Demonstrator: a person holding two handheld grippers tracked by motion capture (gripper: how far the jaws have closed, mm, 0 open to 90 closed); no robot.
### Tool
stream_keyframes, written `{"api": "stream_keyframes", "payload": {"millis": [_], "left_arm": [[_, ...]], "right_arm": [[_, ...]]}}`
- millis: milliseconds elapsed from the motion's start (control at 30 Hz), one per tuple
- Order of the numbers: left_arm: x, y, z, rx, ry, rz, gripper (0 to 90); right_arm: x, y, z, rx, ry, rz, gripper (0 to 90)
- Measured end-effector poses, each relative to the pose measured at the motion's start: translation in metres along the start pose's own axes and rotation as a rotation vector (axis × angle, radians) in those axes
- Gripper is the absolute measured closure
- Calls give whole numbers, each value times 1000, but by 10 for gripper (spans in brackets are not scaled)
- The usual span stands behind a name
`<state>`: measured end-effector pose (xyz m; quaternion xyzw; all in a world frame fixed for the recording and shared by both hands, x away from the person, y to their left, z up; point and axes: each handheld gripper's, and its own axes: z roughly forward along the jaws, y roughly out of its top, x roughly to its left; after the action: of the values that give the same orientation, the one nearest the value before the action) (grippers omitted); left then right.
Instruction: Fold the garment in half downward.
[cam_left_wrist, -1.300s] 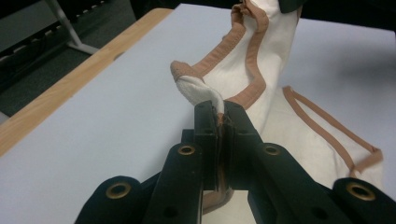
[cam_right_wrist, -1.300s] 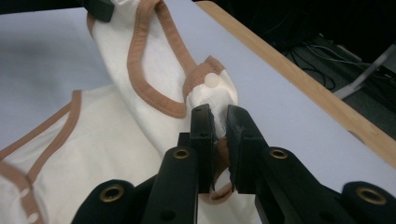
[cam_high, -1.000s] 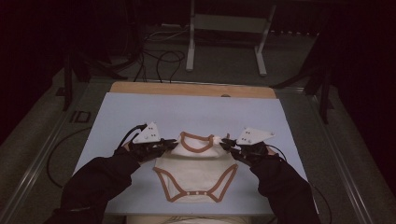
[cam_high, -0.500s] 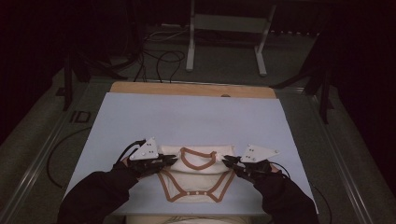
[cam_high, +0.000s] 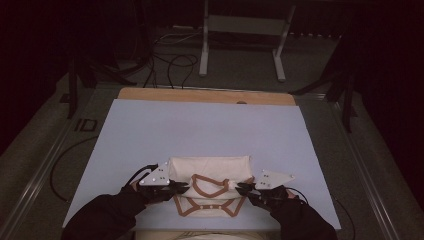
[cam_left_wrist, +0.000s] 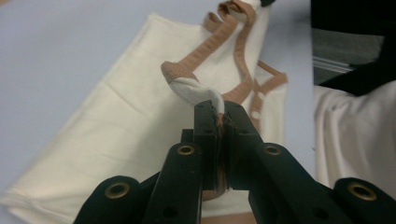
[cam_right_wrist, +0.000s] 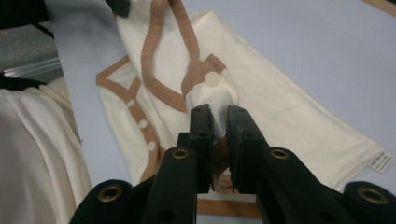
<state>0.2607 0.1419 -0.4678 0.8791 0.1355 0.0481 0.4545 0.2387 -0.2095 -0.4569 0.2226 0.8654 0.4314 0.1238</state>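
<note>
A cream baby bodysuit (cam_high: 210, 170) with tan trim lies near the front edge of the pale blue table cover (cam_high: 200, 125). Its upper part is folded over toward me, and the tan neckline (cam_high: 210, 185) faces up. My left gripper (cam_high: 182, 187) is shut on the left shoulder corner. In the left gripper view that gripper (cam_left_wrist: 219, 112) pinches a tan-edged bit of the bodysuit (cam_left_wrist: 116, 126). My right gripper (cam_high: 241, 188) is shut on the right shoulder corner. In the right gripper view that gripper (cam_right_wrist: 217, 114) pinches cream cloth just below a snap on the bodysuit (cam_right_wrist: 289, 121).
A wooden board edge (cam_high: 205, 95) runs along the far side of the cover. Behind it are metal stand legs (cam_high: 205, 50) and cables (cam_high: 170, 62) on the floor. White cloth (cam_left_wrist: 355, 140) hangs at the table's near edge. A label (cam_right_wrist: 382, 161) sticks out of the bodysuit's side.
Both grippers have moved down and toward the near edge with the shoulders in them. The bodysuit's upper part has folded over its lower part.
</note>
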Motion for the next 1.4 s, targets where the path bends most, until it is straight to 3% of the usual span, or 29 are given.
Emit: {"api": "stream_keyframes", "payload": {"millis": [167,367,433,467,533,600,767,833,867,1033,1300,1400], "left_arm": [[-3,-8,2,21,-46,-4,856],[-9,-15,4,46,-61,3,849],[-10,-17,3,45,-70,7,839],[-11,-17,3,40,-78,5,781],[-11,-17,0,32,-93,-8,618],[-10,-15,-2,38,-78,-22,473],[-6,-13,-4,18,-83,-46,287],[-4,-13,-5,11,-110,-51,185],[-3,-13,-5,7,-102,-53,149],[3,-13,-5,24,-49,-46,29],[16,-7,-10,8,-17,-39,11],[20,-6,-11,10,-7,-39,12]], "right_arm": [[4,-4,-1,11,30,15,802],[11,-11,-3,19,47,27,794],[12,-12,-3,19,66,30,731],[14,-13,-3,13,69,30,630],[15,-12,-4,-6,78,39,531],[15,-10,-5,-29,79,19,442],[11,-8,-5,-40,64,40,288],[7,-8,-4,-57,71,65,218],[6,-8,-4,-63,74,81,155],[-1,-8,-4,-65,80,76,103],[-21,-4,-2,-82,67,116,96],[-29,-1,-2,-82,51,93,99]]}}
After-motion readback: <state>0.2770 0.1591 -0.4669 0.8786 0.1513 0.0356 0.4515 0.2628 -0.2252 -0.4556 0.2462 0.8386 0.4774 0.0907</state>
